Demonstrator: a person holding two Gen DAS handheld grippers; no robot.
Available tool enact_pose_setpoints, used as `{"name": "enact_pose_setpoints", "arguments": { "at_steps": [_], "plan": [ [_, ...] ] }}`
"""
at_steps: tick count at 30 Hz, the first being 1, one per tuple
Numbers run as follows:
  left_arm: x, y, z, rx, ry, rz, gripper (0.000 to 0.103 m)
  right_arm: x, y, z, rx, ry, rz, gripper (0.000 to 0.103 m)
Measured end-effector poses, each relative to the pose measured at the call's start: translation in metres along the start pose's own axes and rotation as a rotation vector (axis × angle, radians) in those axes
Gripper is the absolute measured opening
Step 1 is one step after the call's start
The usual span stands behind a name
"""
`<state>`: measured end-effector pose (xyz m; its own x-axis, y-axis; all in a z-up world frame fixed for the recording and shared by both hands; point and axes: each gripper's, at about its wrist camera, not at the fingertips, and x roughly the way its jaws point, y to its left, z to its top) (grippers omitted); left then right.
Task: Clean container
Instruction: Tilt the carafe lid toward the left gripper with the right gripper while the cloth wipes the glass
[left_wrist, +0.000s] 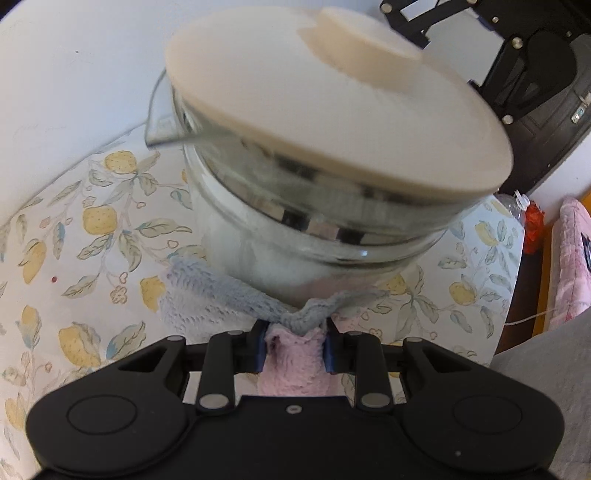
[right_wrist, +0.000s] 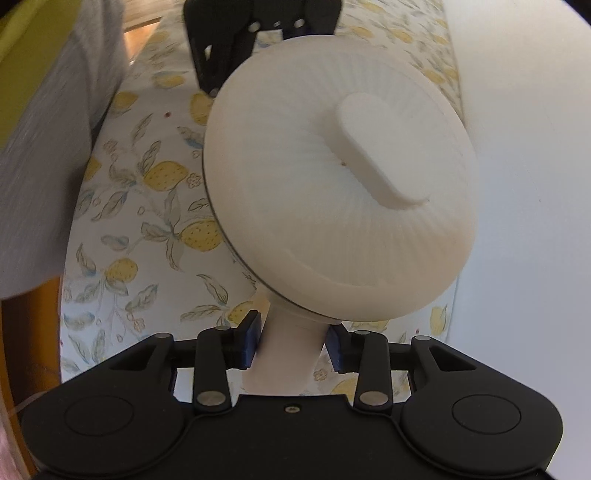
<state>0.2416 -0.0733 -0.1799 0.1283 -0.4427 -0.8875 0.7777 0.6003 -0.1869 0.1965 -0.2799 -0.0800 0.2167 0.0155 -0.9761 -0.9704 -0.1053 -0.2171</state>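
A clear glass container (left_wrist: 295, 236) with a pouring spout (left_wrist: 162, 125) and a cream lid (left_wrist: 332, 110) fills the left wrist view, tilted above the lemon-print tablecloth (left_wrist: 92, 221). My left gripper (left_wrist: 295, 326) is shut on a blue and pink cloth (left_wrist: 229, 295), which lies against the container's lower wall. In the right wrist view the lid (right_wrist: 314, 206) shows from above with its raised grip (right_wrist: 373, 147). My right gripper (right_wrist: 293, 332) is shut on the container's cream handle (right_wrist: 288, 358). The glass body is hidden under the lid in this view.
A white wall (left_wrist: 74, 55) runs along the table's far side. A person's grey clothing (right_wrist: 44, 147) is at the table's edge. Pink fabric (left_wrist: 576, 258), a red item (left_wrist: 533, 225) and a dark door (left_wrist: 554, 129) lie beyond the table.
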Motion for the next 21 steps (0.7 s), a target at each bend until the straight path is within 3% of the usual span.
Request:
{"name": "enact_pose_setpoints", "arguments": {
  "at_steps": [11, 14, 21],
  "plan": [
    [-0.043, -0.017, -0.021, -0.069, -0.057, 0.085, 0.027, 0.033, 0.018, 0.028, -0.345, -0.031, -0.066, 0.043],
    [-0.054, -0.016, -0.025, -0.096, -0.082, 0.093, 0.027, 0.034, 0.002, 0.042, -0.385, -0.037, -0.068, 0.043],
    [-0.062, -0.016, -0.024, -0.098, -0.101, 0.103, 0.026, 0.039, 0.016, 0.061, -0.386, -0.048, -0.085, 0.043]
  ]
}}
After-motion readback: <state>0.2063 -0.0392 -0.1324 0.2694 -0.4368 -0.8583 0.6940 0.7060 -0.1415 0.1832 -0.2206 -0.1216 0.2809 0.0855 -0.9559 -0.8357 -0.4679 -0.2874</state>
